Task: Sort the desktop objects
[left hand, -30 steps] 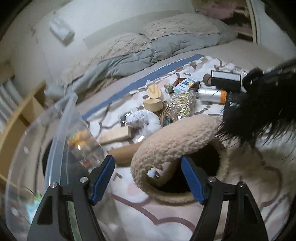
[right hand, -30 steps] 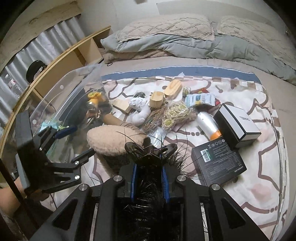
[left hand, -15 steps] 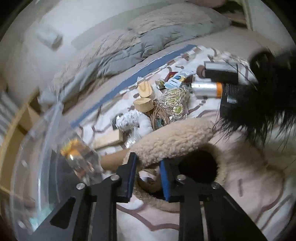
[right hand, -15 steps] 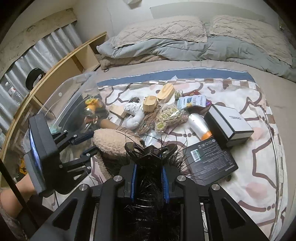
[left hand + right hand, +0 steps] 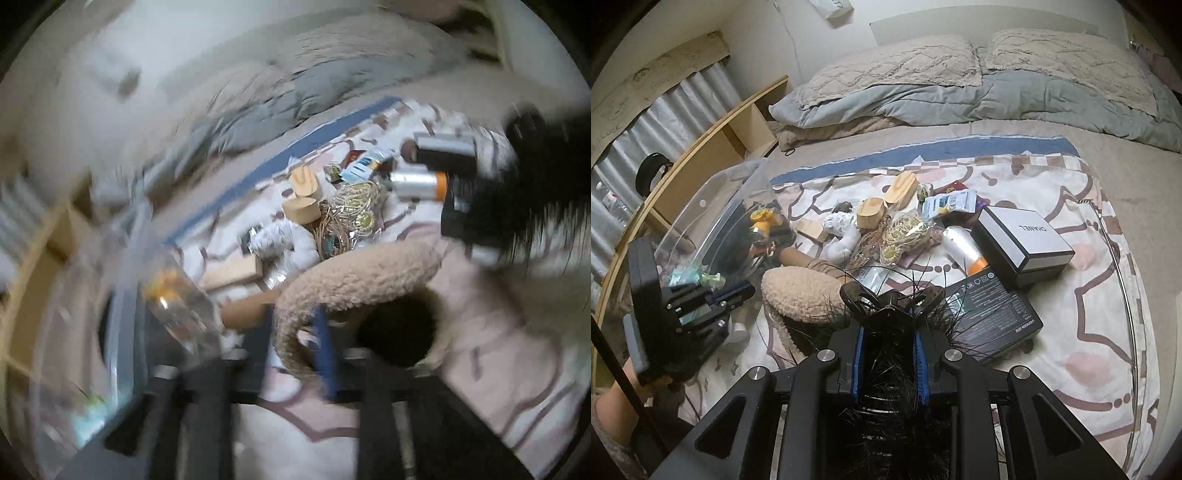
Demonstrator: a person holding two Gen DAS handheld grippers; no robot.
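Note:
A beige fleece slipper (image 5: 362, 273) lies on the patterned cloth (image 5: 498, 369), its dark opening facing up. In the blurred left wrist view my left gripper (image 5: 293, 332) has the slipper's rim between its blue pads, which touch the fleece as the jaws are opening. The right wrist view shows the slipper (image 5: 801, 291) beside that left gripper (image 5: 735, 293). My right gripper (image 5: 888, 332) is shut on a black feathered thing (image 5: 890, 302), held just above the slipper's right side.
A clear plastic bin (image 5: 713, 206) with small items stands at the left. On the cloth lie a black flat box (image 5: 993, 310), a black-and-white box (image 5: 1023, 240), a silver and orange tube (image 5: 964, 247), wooden pieces (image 5: 871, 210), a white plush (image 5: 842, 236) and gold chains (image 5: 905, 232).
My left gripper closed from wide open onto the slipper's rim, then its pads spread a little. The left view has blurred and shifted. The right gripper kept its hold on the feathers.

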